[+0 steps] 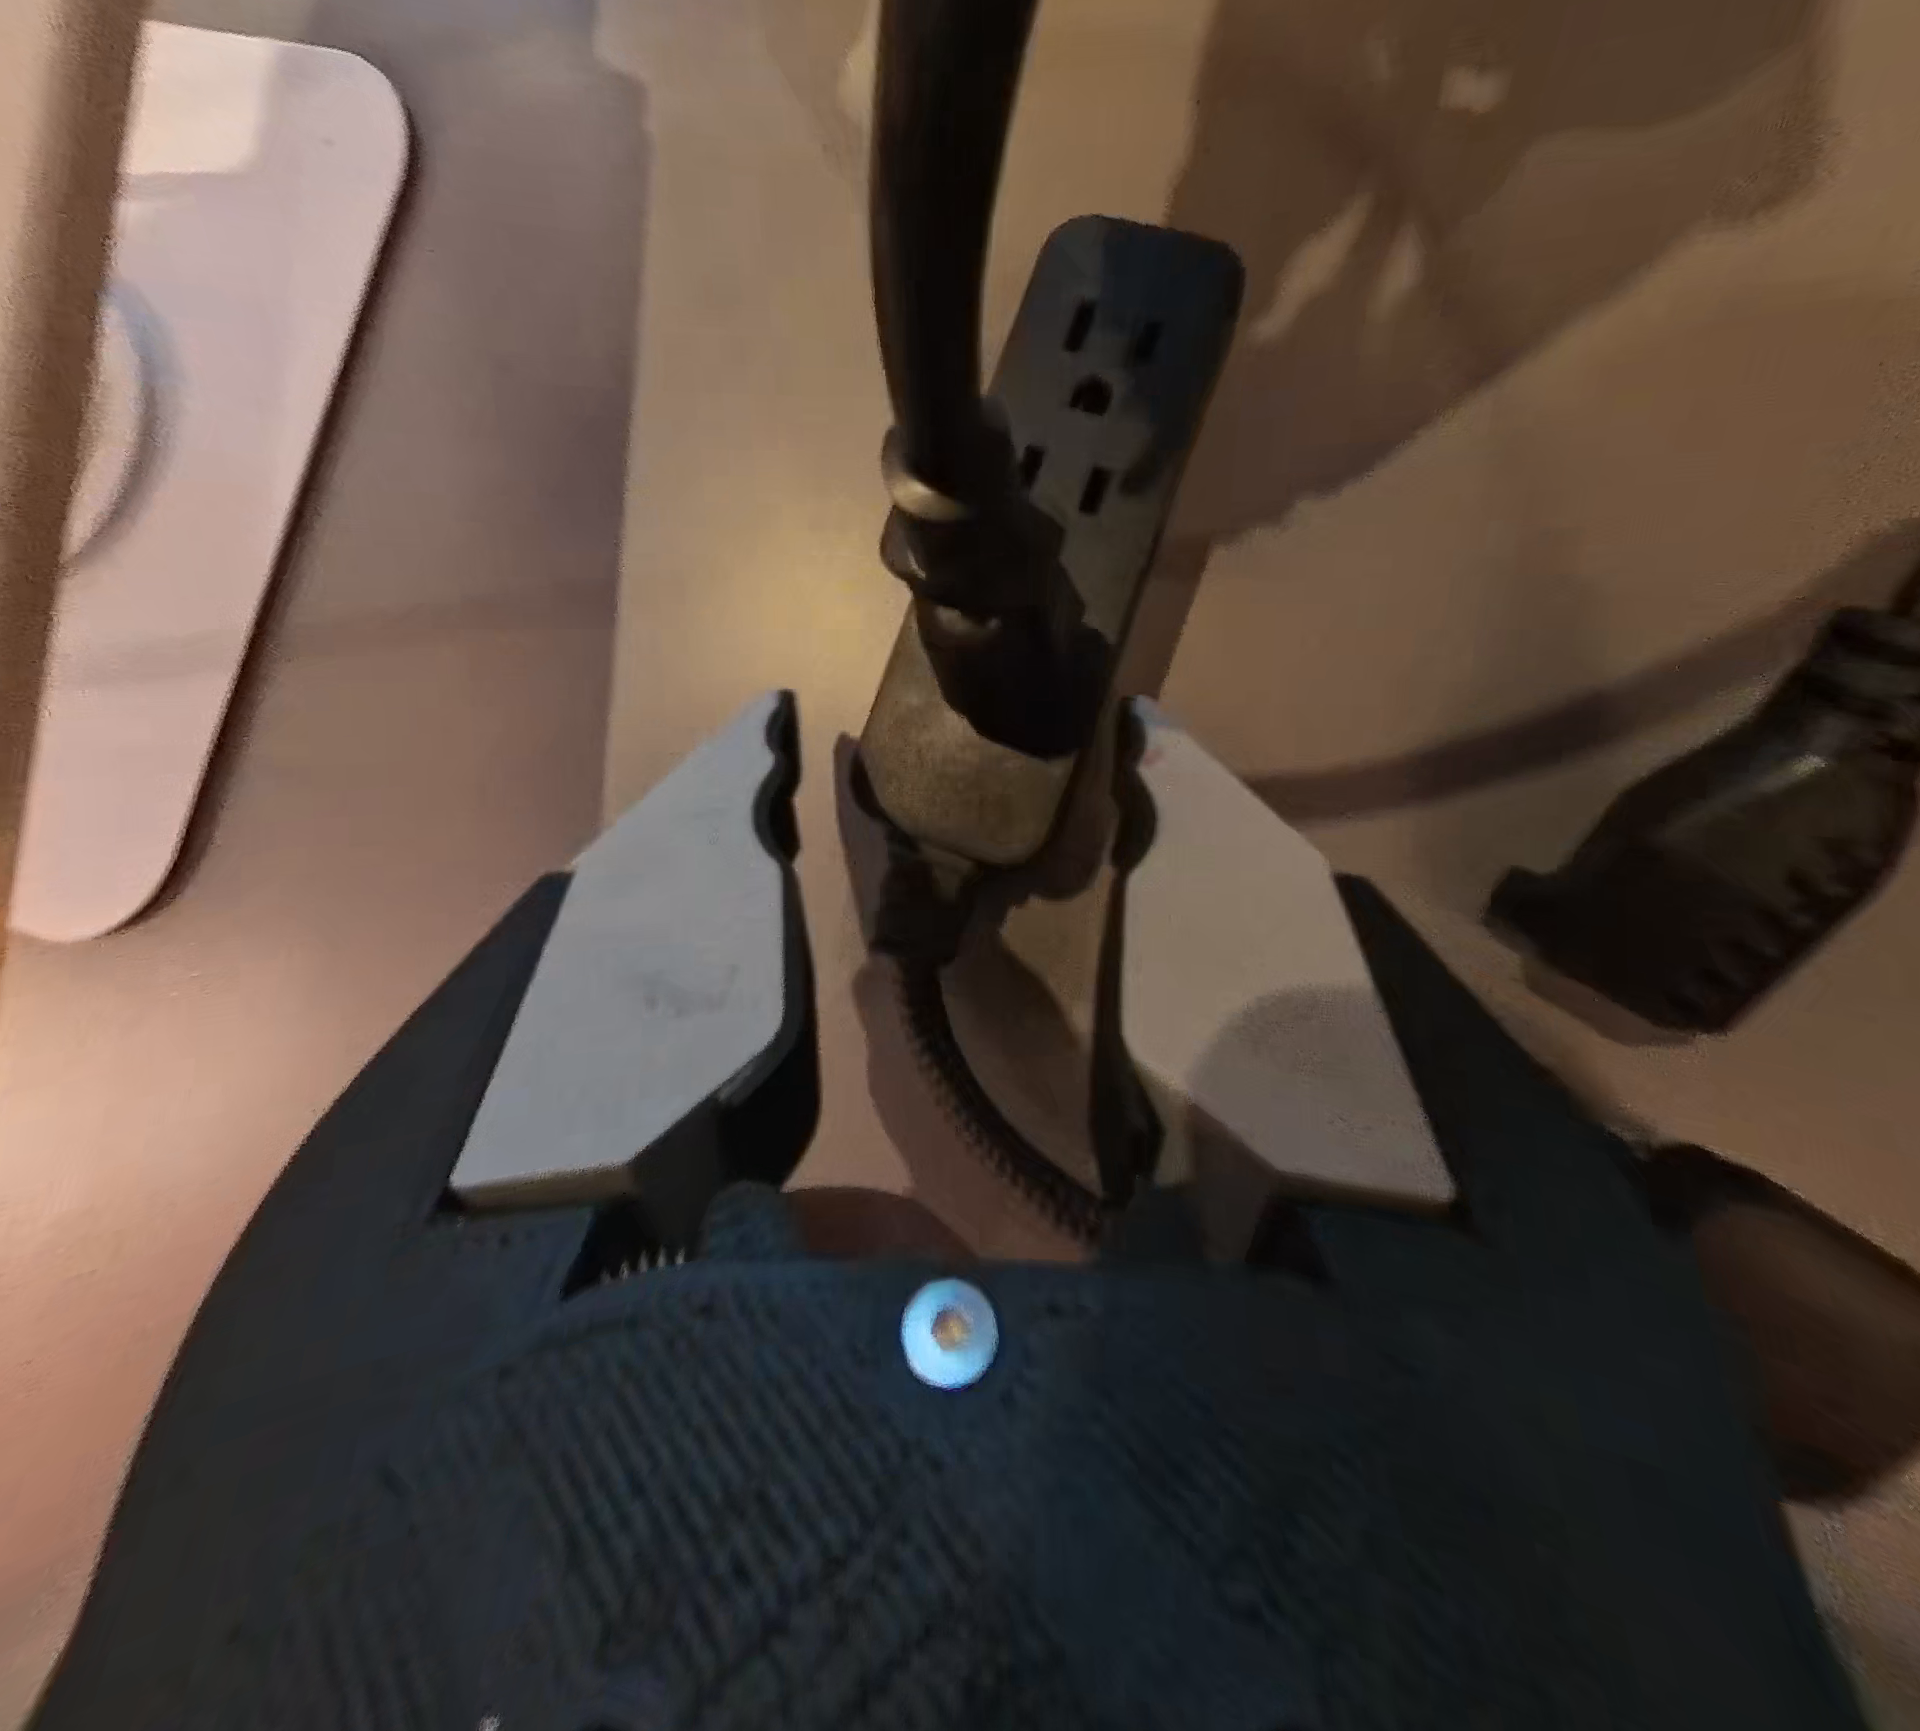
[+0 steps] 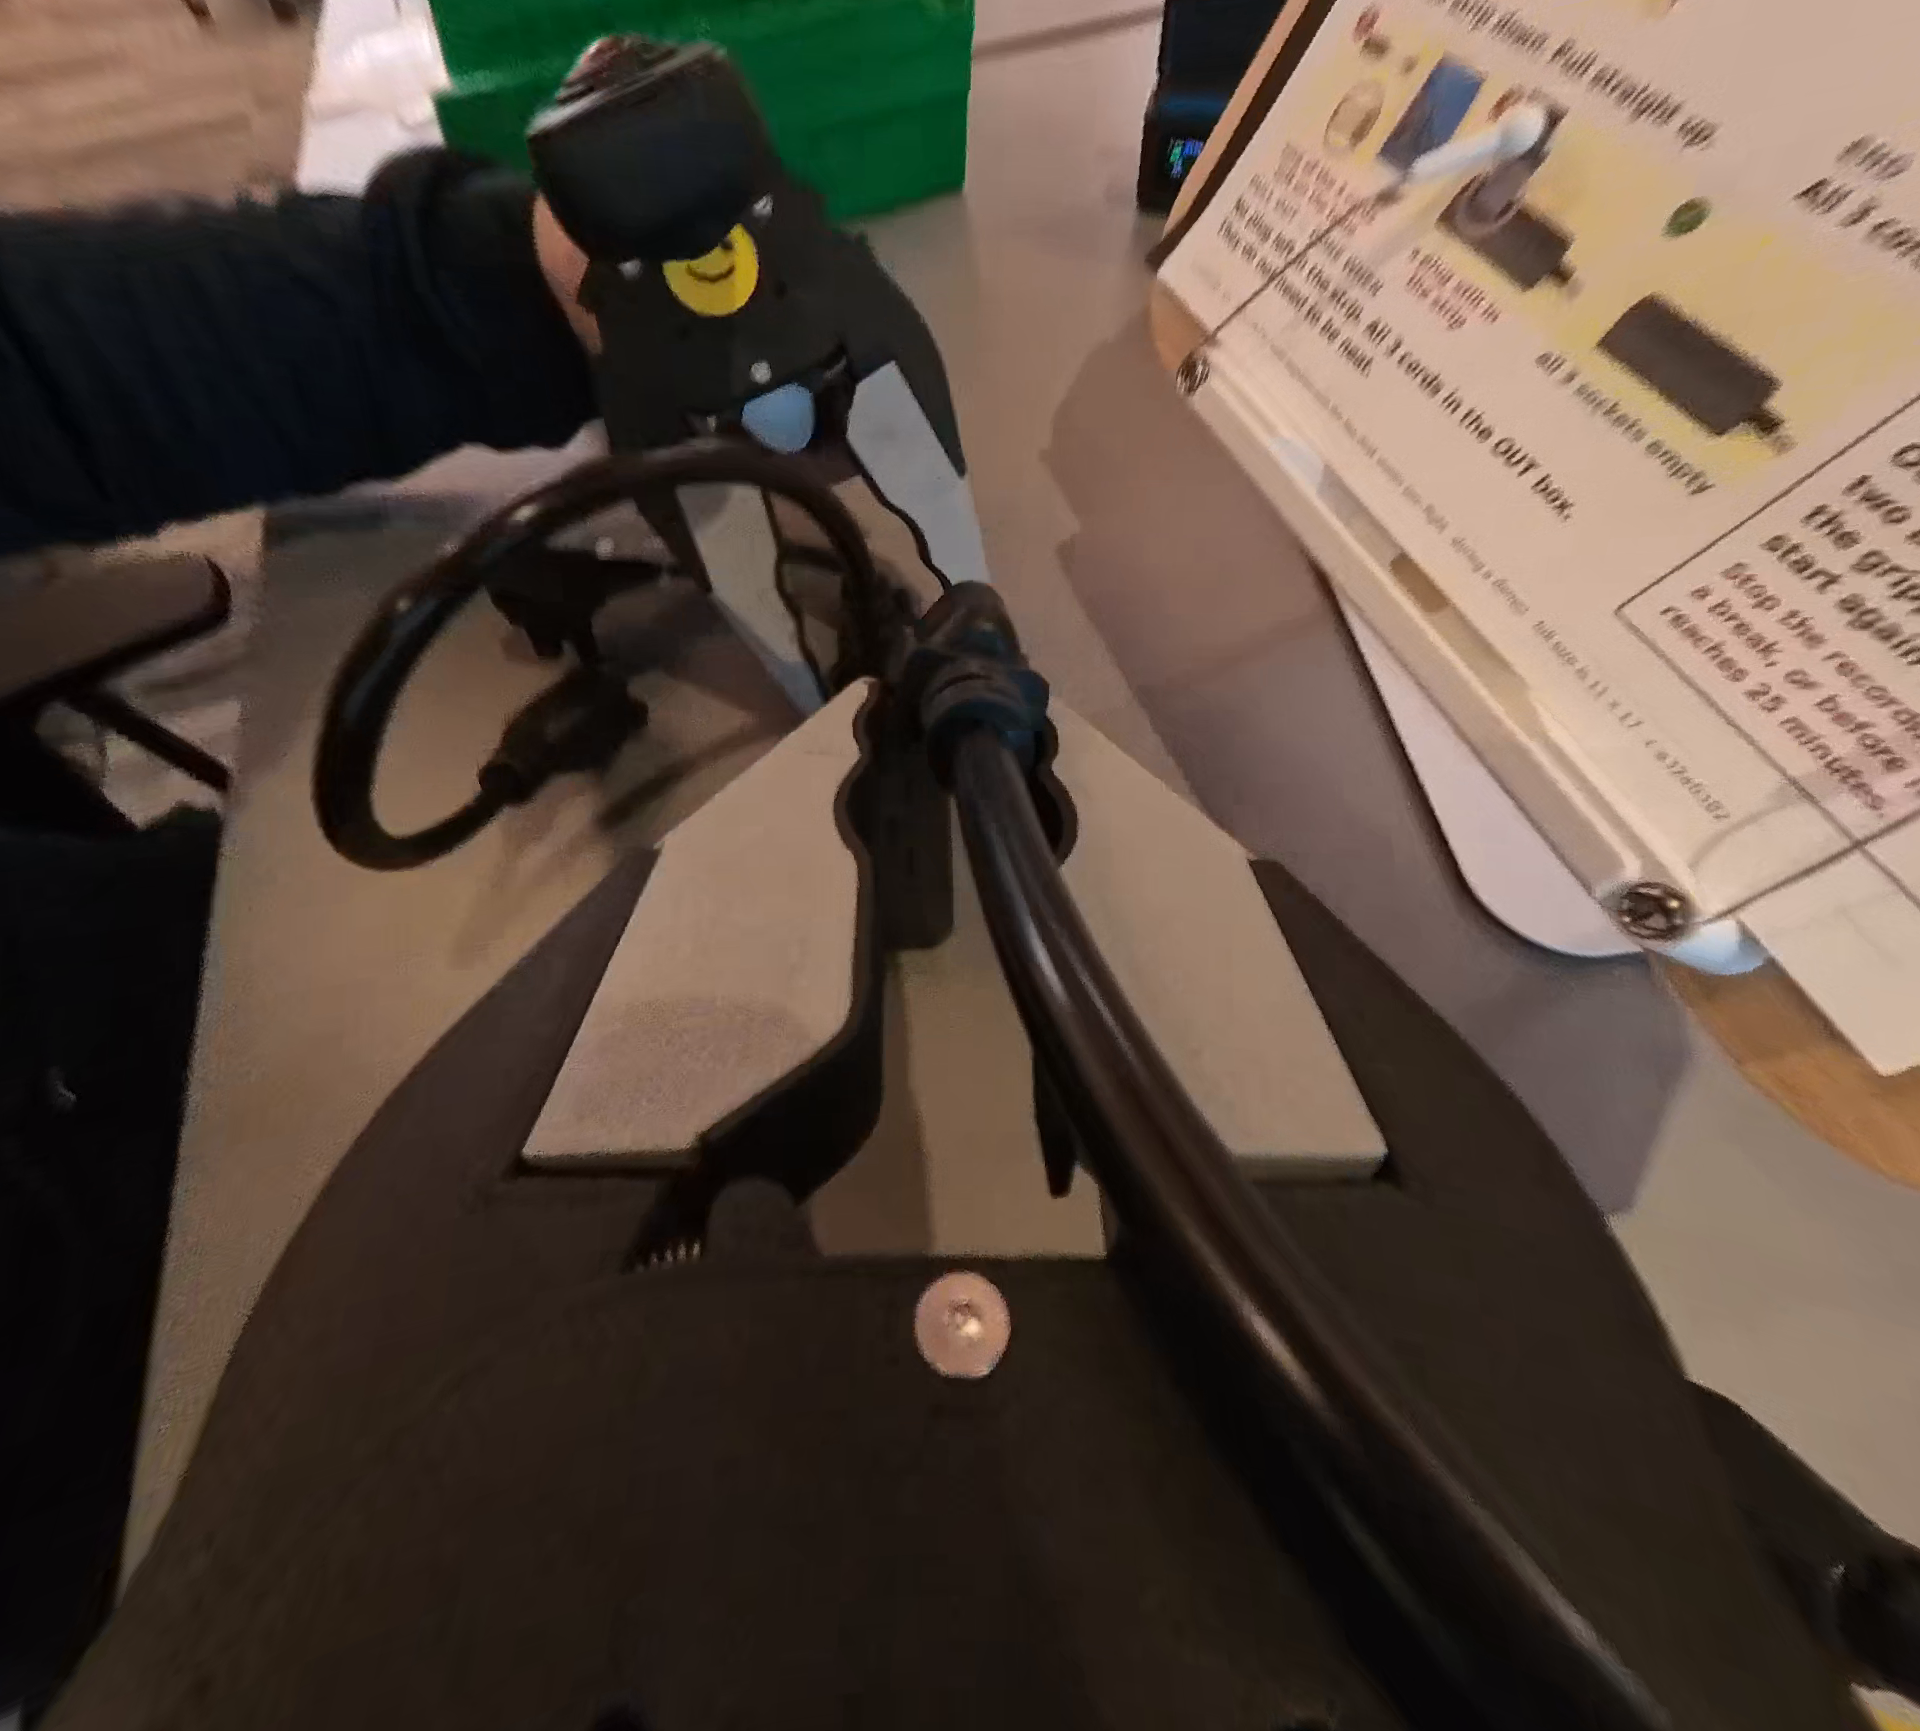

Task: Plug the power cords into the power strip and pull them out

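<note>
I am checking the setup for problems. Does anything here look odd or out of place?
Yes. The black power strip sits between the left tool's open fingers, with a gap at one finger, so nothing clamps it while a plug is in it. A black cord trails across the right tool.

Both grippers (image 1: 961, 788) (image 2: 951, 746) have black ribbed bodies, 2 grey wedge fingers with wavy black pads (image 1: 779, 777), and 1 silver screw (image 2: 961, 1323). The left carries a yellow sticker (image 2: 712, 268); sleeve (image 2: 260, 351) black.
</note>
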Motion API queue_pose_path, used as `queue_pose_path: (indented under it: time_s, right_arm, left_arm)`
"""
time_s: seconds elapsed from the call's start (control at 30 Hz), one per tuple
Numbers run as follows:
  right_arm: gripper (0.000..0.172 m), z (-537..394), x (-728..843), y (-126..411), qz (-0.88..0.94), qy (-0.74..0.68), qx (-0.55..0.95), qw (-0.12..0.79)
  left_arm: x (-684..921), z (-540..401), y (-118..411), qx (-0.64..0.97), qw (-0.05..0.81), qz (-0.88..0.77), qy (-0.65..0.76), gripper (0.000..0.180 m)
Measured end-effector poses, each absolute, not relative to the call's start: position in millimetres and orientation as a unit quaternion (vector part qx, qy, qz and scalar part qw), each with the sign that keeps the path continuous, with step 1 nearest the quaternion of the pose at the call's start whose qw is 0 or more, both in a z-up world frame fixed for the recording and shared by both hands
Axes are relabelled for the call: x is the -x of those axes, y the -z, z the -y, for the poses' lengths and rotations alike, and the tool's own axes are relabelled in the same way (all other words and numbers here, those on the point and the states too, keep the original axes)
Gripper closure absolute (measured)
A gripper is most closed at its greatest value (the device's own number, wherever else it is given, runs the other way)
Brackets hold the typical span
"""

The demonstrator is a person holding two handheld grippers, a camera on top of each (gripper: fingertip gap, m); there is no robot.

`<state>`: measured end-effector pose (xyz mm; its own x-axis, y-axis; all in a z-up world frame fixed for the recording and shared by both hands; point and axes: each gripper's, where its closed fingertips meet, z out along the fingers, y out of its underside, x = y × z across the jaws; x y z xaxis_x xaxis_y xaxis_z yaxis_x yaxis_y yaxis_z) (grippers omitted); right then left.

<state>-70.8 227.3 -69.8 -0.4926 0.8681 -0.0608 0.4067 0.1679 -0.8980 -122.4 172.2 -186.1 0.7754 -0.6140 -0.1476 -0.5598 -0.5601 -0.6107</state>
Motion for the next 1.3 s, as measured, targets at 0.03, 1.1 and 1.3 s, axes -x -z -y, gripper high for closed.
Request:
queue_pose_path:
  time_s: [0.03,1.1,1.3]
  right_arm:
    - [0.148,-224.4,71.5,77.4,0.737,-0.457,0.436,0.241]
    - [0.172,-158.2,70.0,155.3,0.884,-0.293,0.255,0.259]
    - [0.164,-152.6,75.3,157.9,0.874,-0.314,0.269,0.255]
  left_arm:
    - [120.9,-173.9,193.0,0.883,0.317,-0.343,0.046,0.128]
    - [84.8,-127.0,131.3,0.925,0.175,-0.328,0.081,0.143]
    - [94.2,-122.9,133.0,0.94,0.147,-0.302,0.06,0.143]
